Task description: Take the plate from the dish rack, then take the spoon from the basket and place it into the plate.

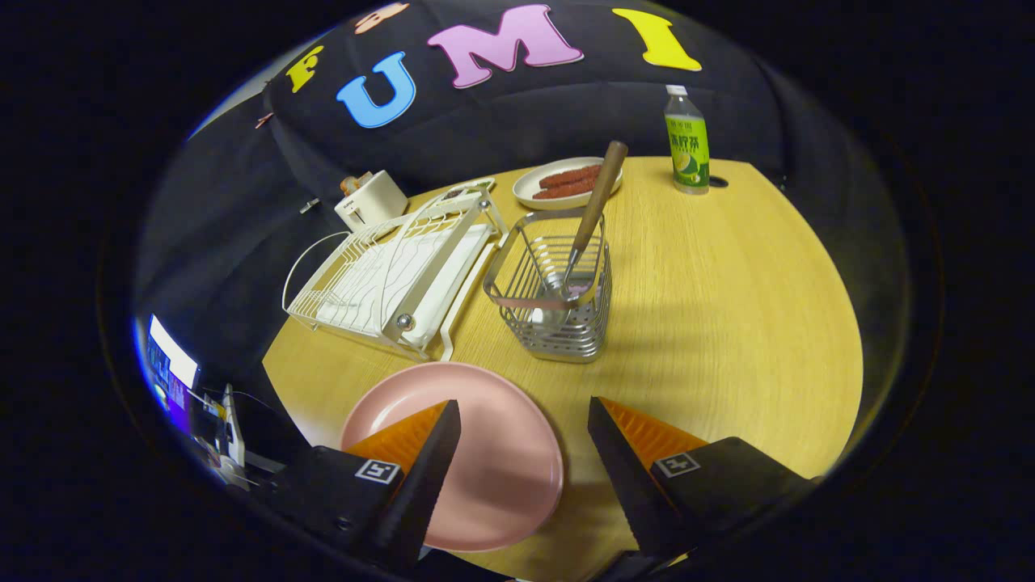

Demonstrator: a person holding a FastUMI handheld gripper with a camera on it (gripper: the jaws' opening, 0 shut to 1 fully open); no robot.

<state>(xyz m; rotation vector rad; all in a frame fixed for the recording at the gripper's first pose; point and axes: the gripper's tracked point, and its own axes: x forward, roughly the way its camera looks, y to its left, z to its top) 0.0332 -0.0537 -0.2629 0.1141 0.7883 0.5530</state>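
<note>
A pink plate (485, 461) lies flat on the wooden table (728, 323), under and partly behind my left finger. My gripper (524, 412) is open above the table, with nothing between its fingers. Beyond the fingers stands a metal wire basket (554, 299). A spoon (593, 212) with a brown wooden handle leans in it, bowl down, handle up and tilted to the right. To the left of the basket sits the white dish rack (396, 279), with no plate in it.
A white plate with sausages (566, 184) sits behind the basket. A green-labelled bottle (687, 141) stands at the far right of the table. A small white toaster (370, 200) is behind the rack. A lit screen (170, 368) is off the table's left side.
</note>
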